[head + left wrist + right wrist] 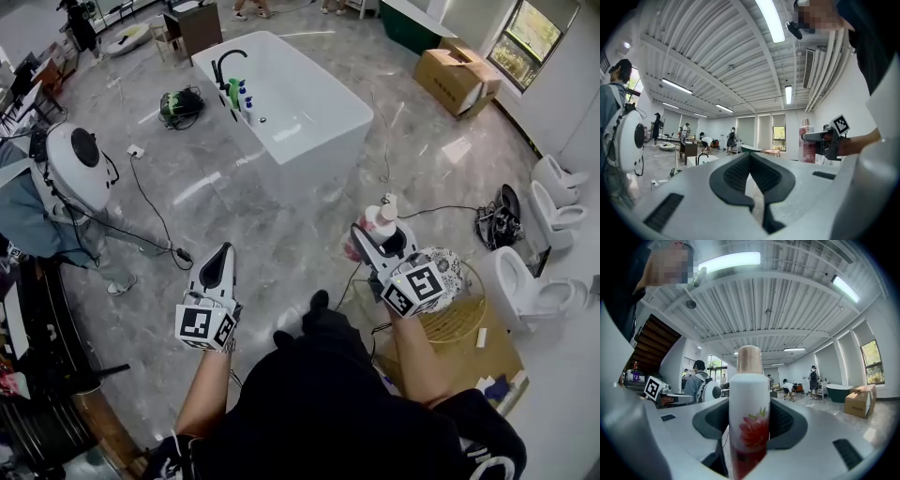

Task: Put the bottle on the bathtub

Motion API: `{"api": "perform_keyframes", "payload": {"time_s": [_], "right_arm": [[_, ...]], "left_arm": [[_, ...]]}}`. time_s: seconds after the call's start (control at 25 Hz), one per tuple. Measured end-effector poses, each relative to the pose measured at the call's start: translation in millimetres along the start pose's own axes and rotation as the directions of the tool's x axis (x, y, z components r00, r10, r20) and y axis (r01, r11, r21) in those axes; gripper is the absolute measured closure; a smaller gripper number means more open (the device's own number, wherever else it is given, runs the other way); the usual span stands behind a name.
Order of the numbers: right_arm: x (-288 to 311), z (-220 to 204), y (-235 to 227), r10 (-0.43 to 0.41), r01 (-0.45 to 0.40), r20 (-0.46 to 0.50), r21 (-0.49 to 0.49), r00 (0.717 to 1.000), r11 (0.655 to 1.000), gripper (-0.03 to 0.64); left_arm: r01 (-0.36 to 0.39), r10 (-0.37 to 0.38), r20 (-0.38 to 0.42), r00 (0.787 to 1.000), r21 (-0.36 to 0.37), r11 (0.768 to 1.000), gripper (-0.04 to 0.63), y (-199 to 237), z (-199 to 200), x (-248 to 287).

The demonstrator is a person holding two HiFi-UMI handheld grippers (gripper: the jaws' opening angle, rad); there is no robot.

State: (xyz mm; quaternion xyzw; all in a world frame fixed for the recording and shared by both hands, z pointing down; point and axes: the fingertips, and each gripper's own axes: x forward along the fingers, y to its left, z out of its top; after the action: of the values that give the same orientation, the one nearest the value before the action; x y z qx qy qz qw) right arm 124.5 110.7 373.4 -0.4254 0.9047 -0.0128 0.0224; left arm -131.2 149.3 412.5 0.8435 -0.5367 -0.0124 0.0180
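The white bathtub [298, 111] stands across the marble floor, ahead of both grippers, with a black faucet [226, 64] at its left rim. My right gripper [373, 234] is shut on a white bottle [382, 218] with a red flower print and a pinkish cap, held upright. In the right gripper view the bottle [749, 413] fills the middle between the dark pads [787, 420]. My left gripper [221, 255] is lower left, shut with nothing in it; its pads [736, 173] meet at the tip. The left gripper view shows the bathtub [701, 160] far off and the held bottle [805, 142] at right.
Several small bottles [240, 97] stand on the tub's left rim. A person with a white backpack [77, 167] stands at left, and cables trail over the floor [150, 202]. A cardboard box [457, 77], toilets [555, 204] and a gold wire basket [461, 314] are at right.
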Motion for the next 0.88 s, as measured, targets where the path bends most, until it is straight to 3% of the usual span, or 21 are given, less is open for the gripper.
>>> {"api": "perform_keyframes", "payload": {"time_s": [0.44, 0.88], "right_arm": [[86, -25, -55, 0.037, -0.036, -0.021, 0.046, 0.999, 0.998, 0.391], [224, -24, -188, 0.126, -0.125, -0.021, 0.047, 0.992, 0.991, 0.391]], "left_arm": [[-0.059, 0.059, -0.040, 0.997, -0.011, 0.998, 0.586, 58, -16, 65], [-0.096, 0.096, -0.045, 0.994, 0.005, 0.995, 0.586, 111, 4, 256]]}}
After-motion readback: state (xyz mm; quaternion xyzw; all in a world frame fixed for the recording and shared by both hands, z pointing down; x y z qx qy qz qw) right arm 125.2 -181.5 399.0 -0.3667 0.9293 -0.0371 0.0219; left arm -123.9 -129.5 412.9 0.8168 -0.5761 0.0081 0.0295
